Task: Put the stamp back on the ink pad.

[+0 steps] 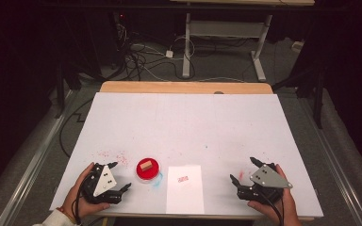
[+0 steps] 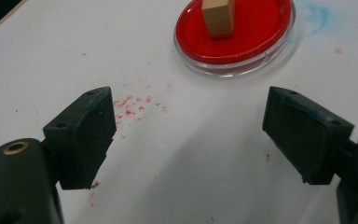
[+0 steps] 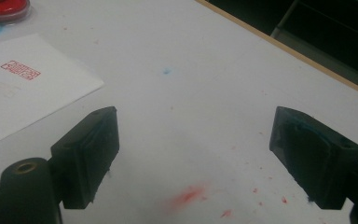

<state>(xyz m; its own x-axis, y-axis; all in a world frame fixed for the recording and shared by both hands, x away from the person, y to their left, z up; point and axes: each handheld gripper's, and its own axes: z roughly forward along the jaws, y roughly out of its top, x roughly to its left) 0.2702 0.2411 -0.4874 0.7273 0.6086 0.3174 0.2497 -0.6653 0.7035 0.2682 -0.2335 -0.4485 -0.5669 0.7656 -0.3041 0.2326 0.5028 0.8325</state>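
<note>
So the wooden stamp (image 1: pixel 145 166) is standing upright in the red ink pad (image 1: pixel 148 170), a round dish near the front edge of the table (image 1: pixel 188 117), a bit left of the middle. In the left gripper view the stamp (image 2: pixel 218 17) sits near the middle of the pad (image 2: pixel 251 37), with nothing touching it.

Just right of the pad lies a white paper (image 1: pixel 185 188), and it's got a small red print (image 1: pixel 183 179) on it. The right gripper view catches the same print (image 3: pixel 20 70) on the paper (image 3: pixel 28 98) off to its upper left.

Left gripper (image 1: pixel 121 176) is just beside the pad on its left, jaws spread wide and nothing between them, pointing at the pad. Right gripper (image 1: pixel 242 170) is well to the right of the paper, jaws also spread wide and empty, low over bare table.

Red specks (image 2: pixel 135 105) are scattered on the table under the left gripper, a red smear (image 3: pixel 189 195) sits under the right one, and there's a faint blue smudge (image 2: pixel 317 16) next to the pad.
</note>
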